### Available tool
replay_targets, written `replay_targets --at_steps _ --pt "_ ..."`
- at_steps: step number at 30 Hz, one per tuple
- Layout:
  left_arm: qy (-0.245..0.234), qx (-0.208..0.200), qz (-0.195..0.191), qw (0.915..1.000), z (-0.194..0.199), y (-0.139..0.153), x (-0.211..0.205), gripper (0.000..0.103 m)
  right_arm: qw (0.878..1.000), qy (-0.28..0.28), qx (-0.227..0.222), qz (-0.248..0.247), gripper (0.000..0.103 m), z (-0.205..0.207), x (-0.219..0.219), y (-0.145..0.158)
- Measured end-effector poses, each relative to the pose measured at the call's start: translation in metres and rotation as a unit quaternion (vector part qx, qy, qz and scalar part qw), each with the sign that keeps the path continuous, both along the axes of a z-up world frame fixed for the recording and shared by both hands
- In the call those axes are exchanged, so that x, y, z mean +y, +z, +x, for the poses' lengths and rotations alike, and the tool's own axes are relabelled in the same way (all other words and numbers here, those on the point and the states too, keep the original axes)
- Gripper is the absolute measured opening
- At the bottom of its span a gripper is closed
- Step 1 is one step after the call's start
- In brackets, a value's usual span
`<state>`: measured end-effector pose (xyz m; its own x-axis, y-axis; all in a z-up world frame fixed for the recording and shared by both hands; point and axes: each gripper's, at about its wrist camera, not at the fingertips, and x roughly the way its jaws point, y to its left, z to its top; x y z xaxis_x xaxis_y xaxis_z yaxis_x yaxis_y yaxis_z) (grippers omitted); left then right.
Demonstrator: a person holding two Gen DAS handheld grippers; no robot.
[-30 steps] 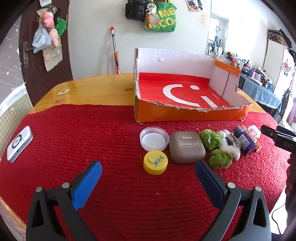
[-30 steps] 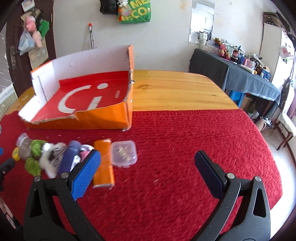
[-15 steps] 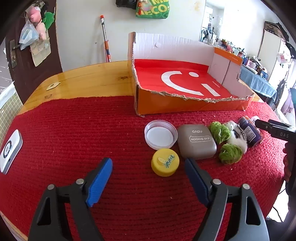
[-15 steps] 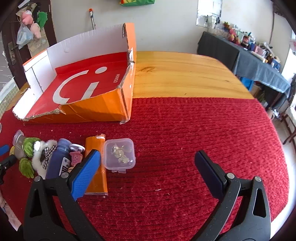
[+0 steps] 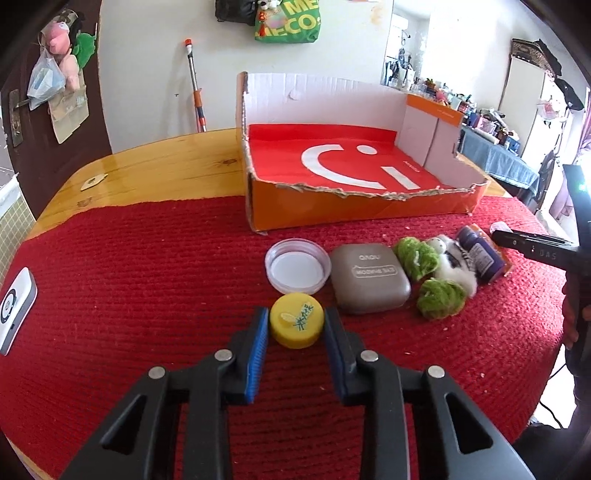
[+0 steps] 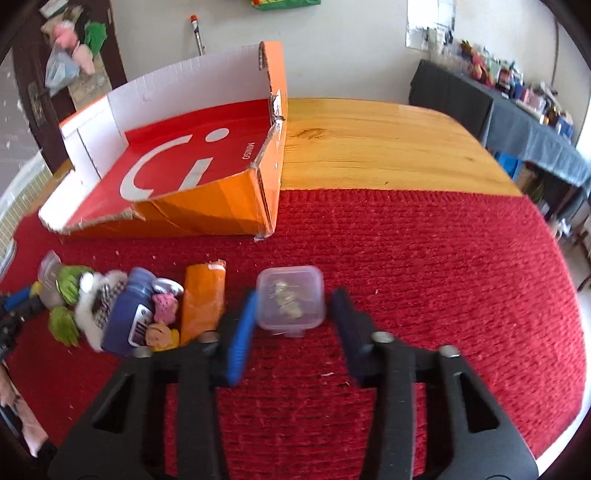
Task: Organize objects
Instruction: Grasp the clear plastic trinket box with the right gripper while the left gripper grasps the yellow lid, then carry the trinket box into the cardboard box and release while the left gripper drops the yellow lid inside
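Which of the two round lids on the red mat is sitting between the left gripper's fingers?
The yellow lid, closed top up. The clear lid lies behind it, hollow side up, nearer the box.

Yellow cap (image 5: 296, 325) (green sprig print)

White far wall (image 5: 147, 55), dark door (image 5: 22, 122) far left, green bag (image 5: 288, 22) hanging, cluttered blue-draped side table (image 5: 495, 170) far right, daylight.

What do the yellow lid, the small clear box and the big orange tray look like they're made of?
Yellow lid: likely plastic, smooth with a soft sheen. Small clear box: see-through plastic, contents visible inside. Orange tray: cardboard with a printed skin; its torn front edge shows brown fibre.
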<state>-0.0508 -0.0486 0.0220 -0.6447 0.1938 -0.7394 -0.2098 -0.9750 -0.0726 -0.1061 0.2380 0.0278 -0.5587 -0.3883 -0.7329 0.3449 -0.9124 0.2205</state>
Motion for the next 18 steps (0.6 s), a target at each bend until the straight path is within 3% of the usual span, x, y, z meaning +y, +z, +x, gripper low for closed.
replay_targets --at_steps 18 --pt "0.003 0.045 0.014 0.9989 0.003 0.034 -0.003 0.031 0.999 0.029 0.027 -0.02 0.033 0.015 0.003 0.029"
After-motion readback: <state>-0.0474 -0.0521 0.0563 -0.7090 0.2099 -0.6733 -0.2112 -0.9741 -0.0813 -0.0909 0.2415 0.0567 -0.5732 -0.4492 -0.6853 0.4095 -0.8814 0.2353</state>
